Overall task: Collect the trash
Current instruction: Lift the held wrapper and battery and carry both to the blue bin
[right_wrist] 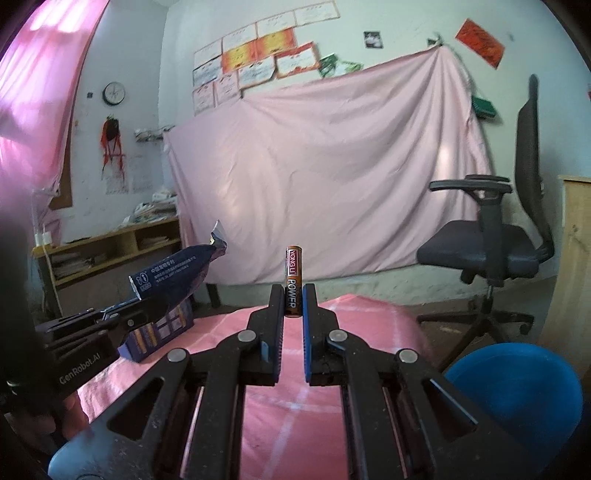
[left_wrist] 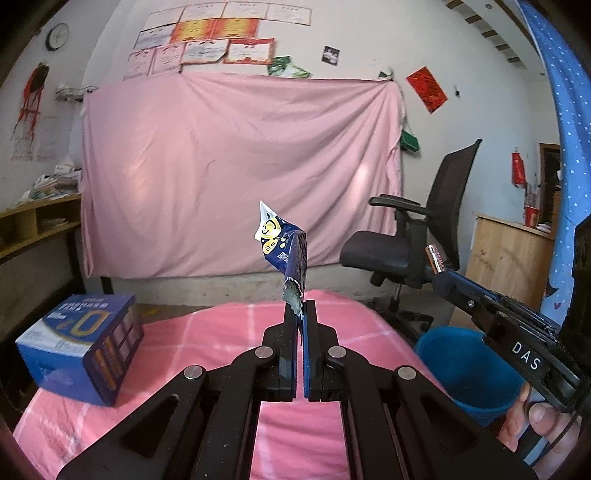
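Clamped wrapper (left_wrist: pixel 286 254) (battery (right_wrist: pixel 294 282) likewise)

A lived-in home room, this was: certificates (left_wrist: pixel 207 40) papered the wall at upper centre, a clock (left_wrist: pixel 57 36) hung upper left, an office chair (left_wrist: pixel 417 236) stood right, cluttered shelves (left_wrist: pixel 37 218) sat left.

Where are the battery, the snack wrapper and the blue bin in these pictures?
battery (right_wrist: pixel 293 282), right wrist view, on its printed label.
snack wrapper (left_wrist: pixel 286 251), left wrist view, on the blue printed side.
blue bin (left_wrist: pixel 461 369), left wrist view, on its inner wall.
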